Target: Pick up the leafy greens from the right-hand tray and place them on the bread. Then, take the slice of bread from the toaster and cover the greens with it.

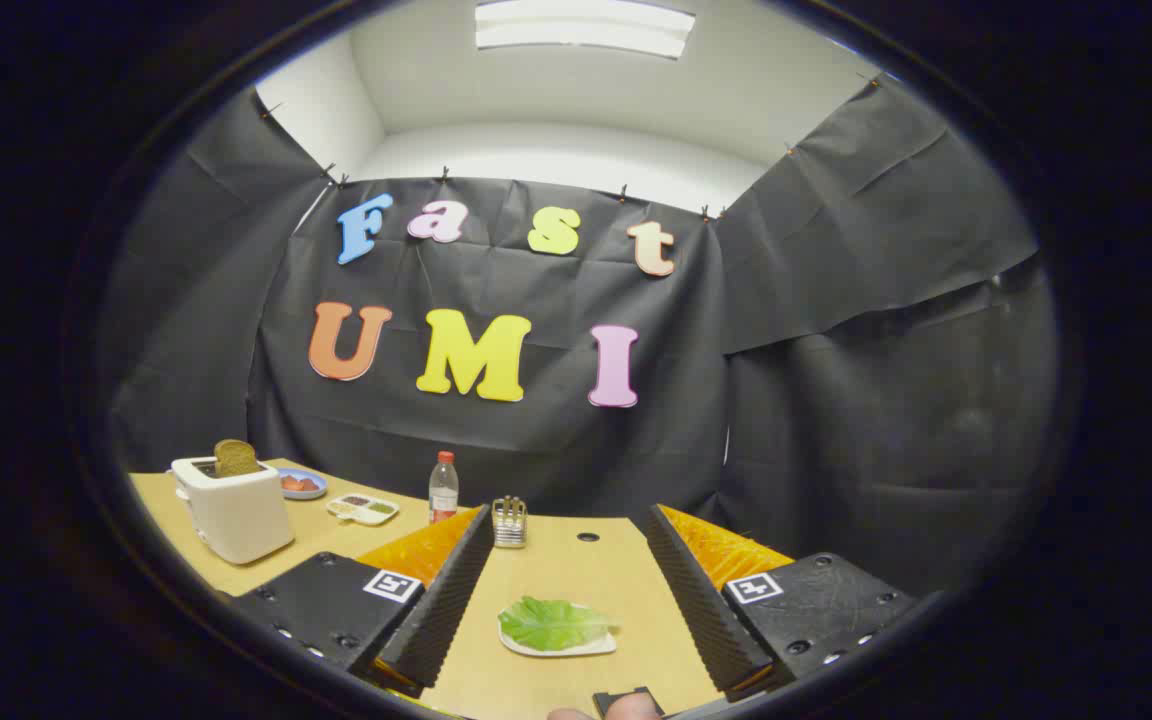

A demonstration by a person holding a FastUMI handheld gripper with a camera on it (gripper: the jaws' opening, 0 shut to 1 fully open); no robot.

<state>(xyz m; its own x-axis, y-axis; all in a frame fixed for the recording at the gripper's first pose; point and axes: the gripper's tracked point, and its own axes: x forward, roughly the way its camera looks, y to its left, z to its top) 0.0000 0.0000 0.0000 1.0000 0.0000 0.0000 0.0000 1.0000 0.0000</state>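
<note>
A green leaf [552, 622] lies on a small white tray [591, 647] on the wooden table, down between my two fingers. My gripper [569, 512] is open wide, and nothing is held between its ridged black pads [446, 600]. Off to the left, beyond the left finger, stands a white toaster [234, 510]. A brown slice of bread [235, 457] sticks up out of its slot.
Behind the toaster sits a blue plate [302, 484] with reddish food, then a small white divided dish [363, 508] and a red-capped bottle [443, 487]. A small metal rack [509, 522] stands just ahead of the left fingertip. The black cloth wall closes the table's far edge.
</note>
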